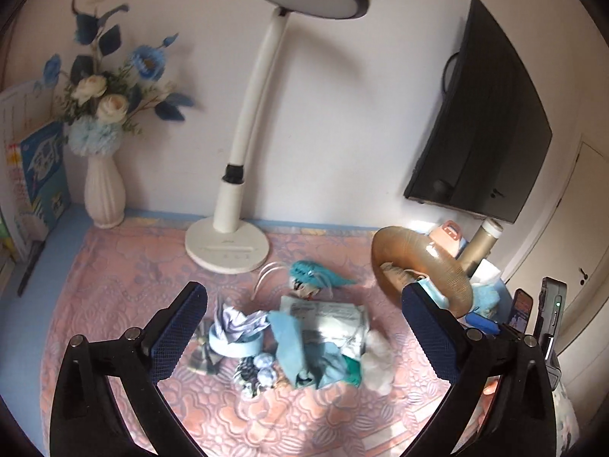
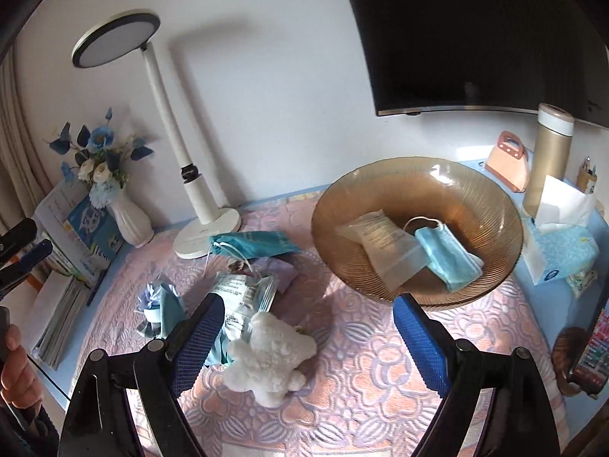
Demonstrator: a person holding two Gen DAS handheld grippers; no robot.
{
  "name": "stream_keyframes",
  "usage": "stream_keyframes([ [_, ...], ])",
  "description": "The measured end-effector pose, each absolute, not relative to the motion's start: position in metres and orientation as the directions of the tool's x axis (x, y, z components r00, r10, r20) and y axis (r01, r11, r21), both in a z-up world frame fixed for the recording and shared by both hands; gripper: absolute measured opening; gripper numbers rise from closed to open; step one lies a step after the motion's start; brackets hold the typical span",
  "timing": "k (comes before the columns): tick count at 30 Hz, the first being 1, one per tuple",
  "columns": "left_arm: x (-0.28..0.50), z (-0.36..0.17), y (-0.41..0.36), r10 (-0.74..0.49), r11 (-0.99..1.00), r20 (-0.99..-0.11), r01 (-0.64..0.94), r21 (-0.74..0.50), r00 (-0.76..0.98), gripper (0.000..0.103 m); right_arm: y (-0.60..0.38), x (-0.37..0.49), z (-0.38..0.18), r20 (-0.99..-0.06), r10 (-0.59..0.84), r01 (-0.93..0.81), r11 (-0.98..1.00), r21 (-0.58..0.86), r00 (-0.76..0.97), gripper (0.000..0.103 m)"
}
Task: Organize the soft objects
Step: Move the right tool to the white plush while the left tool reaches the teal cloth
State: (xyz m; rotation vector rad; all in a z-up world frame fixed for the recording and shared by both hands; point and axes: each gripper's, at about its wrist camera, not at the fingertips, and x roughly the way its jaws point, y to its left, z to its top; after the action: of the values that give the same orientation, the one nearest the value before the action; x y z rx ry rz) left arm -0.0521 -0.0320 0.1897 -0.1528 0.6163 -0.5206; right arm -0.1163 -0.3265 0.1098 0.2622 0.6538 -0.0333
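A pile of soft things lies on the pink mat (image 1: 114, 304): blue cloths (image 1: 300, 354), a packaged mask (image 1: 331, 316), a white plush toy (image 2: 266, 358), a teal drawstring pouch (image 2: 251, 245) and a crumpled lilac cloth (image 1: 236, 323). A brown glass bowl (image 2: 380, 190) holds a blue face mask (image 2: 449, 259) and a clear packet (image 2: 384, 243). My left gripper (image 1: 304, 323) is open and empty above the pile. My right gripper (image 2: 308, 335) is open and empty, the plush toy by its left finger.
A white desk lamp (image 1: 228, 247) and a white vase of blue flowers (image 1: 102, 190) stand at the back. A tissue box (image 2: 563, 251), a gold flask (image 2: 548, 156) and a phone (image 1: 521, 308) are at the right. Books (image 2: 64, 285) lie left. A dark screen (image 1: 487, 122) hangs on the wall.
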Motion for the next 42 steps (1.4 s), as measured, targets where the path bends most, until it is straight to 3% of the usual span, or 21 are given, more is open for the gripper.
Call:
stream_keyframes([
  [5, -0.037, 0.100, -0.002, -0.369, 0.929, -0.614, 0.262, -0.260, 0.698, 0.102, -0.307, -0.096, 0.051, -0.636, 0.090, 0.062, 0.975, 0.213, 0.767, 0.090],
  [9, -0.036, 0.055, 0.026, -0.303, 0.947, -0.594, 0.165, -0.275, 0.745, 0.102, -0.317, -0.087, 0.020, -0.676, 0.089, 0.101, 0.967, 0.236, 0.731, 0.090],
  [12, -0.031, 0.030, 0.039, -0.275, 0.947, -0.630, 0.093, -0.307, 0.727, 0.102, -0.330, -0.078, 0.008, -0.705, 0.147, 0.122, 0.941, 0.316, 0.694, 0.090],
  [18, -0.018, 0.018, 0.059, -0.393, 0.885, -0.626, 0.091, -0.457, 0.673, 0.102, -0.336, -0.075, 0.003, -0.703, 0.185, 0.123, 0.923, 0.364, 0.687, 0.091],
  [20, -0.017, 0.016, 0.061, -0.383, 0.885, -0.637, 0.066, -0.462, 0.669, 0.102, -0.338, -0.074, 0.000, -0.710, 0.194, 0.128, 0.919, 0.373, 0.676, 0.096],
  [21, -0.018, 0.016, 0.060, -0.374, 0.890, -0.638, 0.067, -0.451, 0.673, 0.102, -0.339, -0.072, -0.002, -0.719, 0.197, 0.137, 0.916, 0.378, 0.666, 0.101],
  [37, -0.032, 0.029, 0.011, -0.217, 0.976, -0.667, 0.160, -0.146, 0.713, 0.102, -0.340, -0.072, -0.004, -0.720, 0.225, 0.121, 0.911, 0.395, 0.657, 0.103],
  [42, -0.035, 0.030, 0.006, -0.213, 0.977, -0.663, 0.178, -0.121, 0.718, 0.102, -0.340, -0.072, -0.004, -0.720, 0.224, 0.121, 0.911, 0.395, 0.657, 0.103],
])
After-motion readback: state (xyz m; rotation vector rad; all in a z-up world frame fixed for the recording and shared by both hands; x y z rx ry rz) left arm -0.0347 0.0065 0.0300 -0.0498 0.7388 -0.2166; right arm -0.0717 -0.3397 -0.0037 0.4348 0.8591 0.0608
